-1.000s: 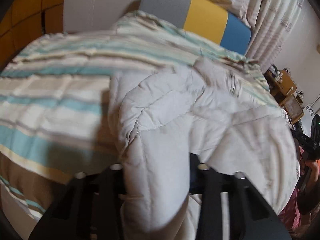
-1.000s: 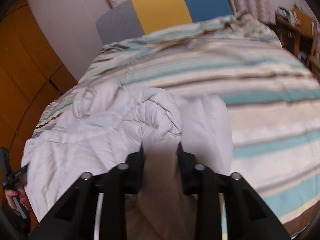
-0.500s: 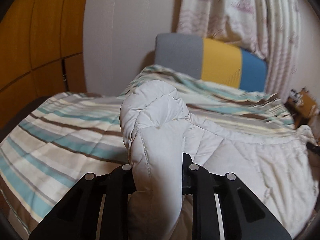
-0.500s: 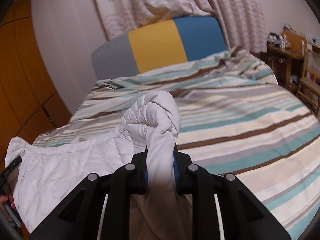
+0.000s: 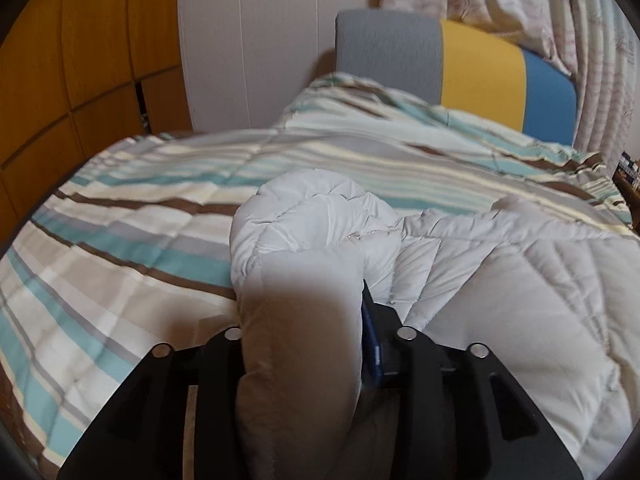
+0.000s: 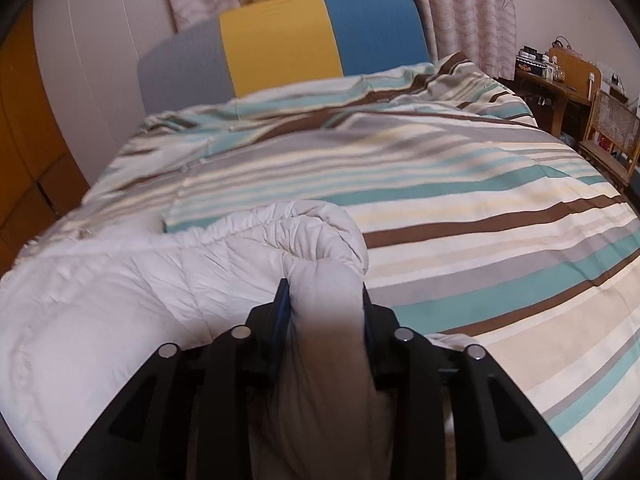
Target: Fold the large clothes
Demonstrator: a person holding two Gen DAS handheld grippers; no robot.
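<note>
A bed point(image 6: 480, 184) under a quilt striped in teal, brown, cream and grey filled the room. Its headboard point(image 6: 288, 40) had grey, yellow and blue panels. Pale patterned curtains point(image 6: 460, 4) hung behind it beside a white wall point(image 5: 248, 40). Orange-brown wooden panelling point(image 5: 80, 40) stood along one side; a cluttered wooden desk point(image 6: 560, 76) and a cane-backed chair point(image 6: 612, 128) stood on the other.

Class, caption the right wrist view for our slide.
Right gripper holding a bunched white quilted garment over a striped bedspread.
</note>
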